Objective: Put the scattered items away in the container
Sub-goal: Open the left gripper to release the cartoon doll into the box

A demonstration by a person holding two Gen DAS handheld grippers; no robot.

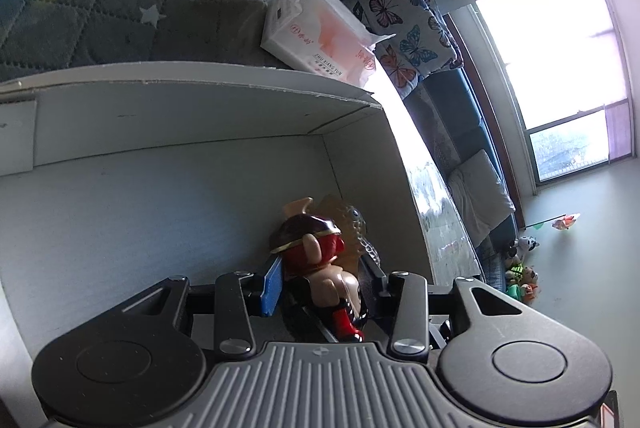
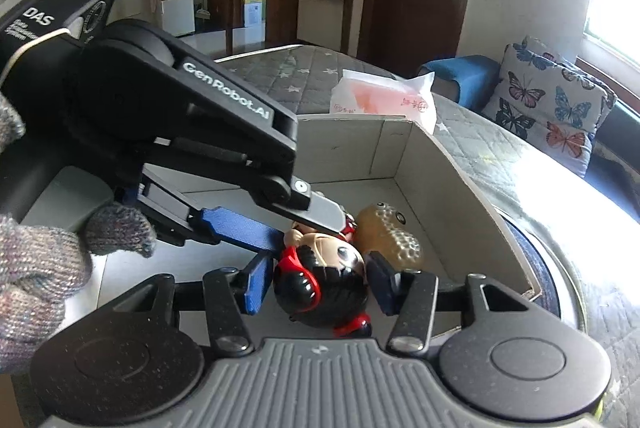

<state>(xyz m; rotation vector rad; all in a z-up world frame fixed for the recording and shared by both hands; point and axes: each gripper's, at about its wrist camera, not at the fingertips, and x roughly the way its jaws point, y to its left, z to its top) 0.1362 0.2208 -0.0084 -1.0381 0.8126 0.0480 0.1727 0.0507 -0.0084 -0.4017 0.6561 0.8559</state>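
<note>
Inside the white cardboard box (image 2: 420,164), a red-capped figurine (image 1: 316,252) is being gripped by the left gripper (image 1: 320,276) and a black-haired doll (image 2: 324,284) by the right gripper (image 2: 320,280); both are best being released low, beside the tan toy (image 2: 394,234).

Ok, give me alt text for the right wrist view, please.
The right gripper clamps its jaws on a black-haired doll in a white cardboard box. From the left, the left gripper, in a gloved hand, holds a second figure beside a bumpy tan toy.
</note>
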